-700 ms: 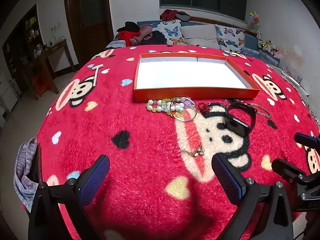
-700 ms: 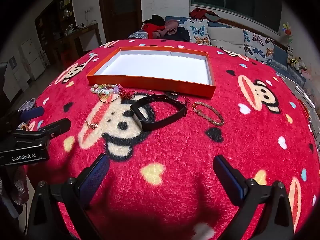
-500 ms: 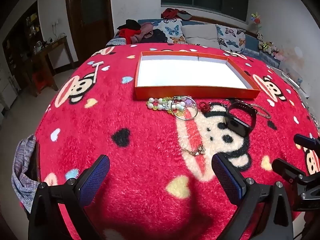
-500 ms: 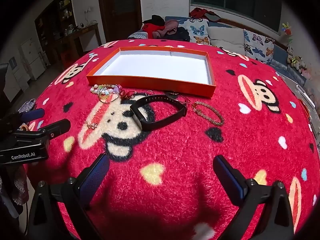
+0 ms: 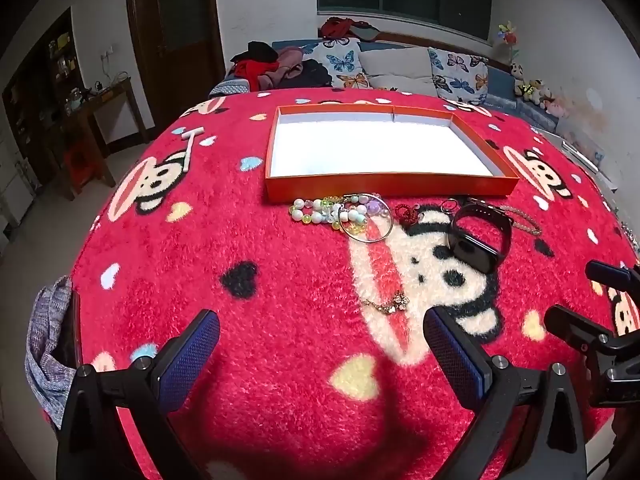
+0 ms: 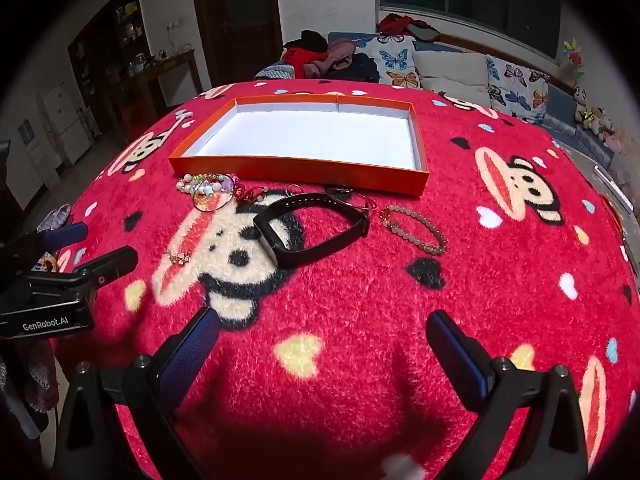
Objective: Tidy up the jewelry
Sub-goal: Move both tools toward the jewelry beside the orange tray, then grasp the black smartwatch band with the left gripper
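Observation:
An empty orange box (image 5: 390,184) (image 6: 300,170) with a white floor lies on the red monkey-print blanket. In front of it lie a pastel bead bracelet with a thin bangle (image 5: 344,214) (image 6: 208,192), a small red piece (image 5: 406,213), a black smart band (image 5: 478,236) (image 6: 312,228), a brown bead bracelet (image 6: 414,230) and a small gold chain (image 5: 388,303) (image 6: 179,257). My left gripper (image 5: 320,356) is open and empty, near the gold chain. My right gripper (image 6: 320,360) is open and empty, below the band.
The blanket-covered table (image 5: 280,280) drops off at the left, where grey cloth (image 5: 44,356) hangs. A sofa with butterfly pillows (image 5: 400,68) stands behind the table. Each gripper shows at the side of the other's view (image 5: 600,320) (image 6: 60,280).
The left view has crept slightly forward and up toward the jewelry. The right view is almost unchanged. Both grippers stay open.

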{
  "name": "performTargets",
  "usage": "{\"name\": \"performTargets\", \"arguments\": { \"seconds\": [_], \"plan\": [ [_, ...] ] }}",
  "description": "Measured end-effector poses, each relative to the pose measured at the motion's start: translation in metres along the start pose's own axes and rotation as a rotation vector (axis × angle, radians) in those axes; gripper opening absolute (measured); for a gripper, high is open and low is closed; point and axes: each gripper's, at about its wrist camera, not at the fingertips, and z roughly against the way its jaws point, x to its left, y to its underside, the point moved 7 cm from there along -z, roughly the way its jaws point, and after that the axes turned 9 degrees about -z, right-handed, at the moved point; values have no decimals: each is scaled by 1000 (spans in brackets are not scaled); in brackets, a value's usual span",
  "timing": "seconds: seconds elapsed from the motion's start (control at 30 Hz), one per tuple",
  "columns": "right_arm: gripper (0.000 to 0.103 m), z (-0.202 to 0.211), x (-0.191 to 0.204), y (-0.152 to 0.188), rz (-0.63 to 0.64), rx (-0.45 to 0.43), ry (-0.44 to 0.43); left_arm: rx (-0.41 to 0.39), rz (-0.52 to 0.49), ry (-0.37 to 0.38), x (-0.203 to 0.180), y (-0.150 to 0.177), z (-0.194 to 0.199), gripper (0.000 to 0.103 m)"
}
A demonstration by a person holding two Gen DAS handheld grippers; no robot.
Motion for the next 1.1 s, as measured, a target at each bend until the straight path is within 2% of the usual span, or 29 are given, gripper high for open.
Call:
{"name": "performTargets", "arguments": {
  "seconds": [0.3,0.47,0.63,0.93,1.1],
  "plan": [
    [103,-4,-2,-5,0,5,-8,3,8,13,1,-2,-4,103],
    [103,-4,-6,-8,-8,3,2,-14,-31,47,-14,-9,-3,103],
    [103,-2,-17,-10,-17,0,12,-37,-94,115,-40,-21,-4,103],
    [103,0,-43,-13,-42,-8,25,-35,-242,294,-91,-45,-16,103],
    [103,-3,-57,-14,-63,-7,28,-11,-318,311,-111,-60,-36,103]
  ]
}}
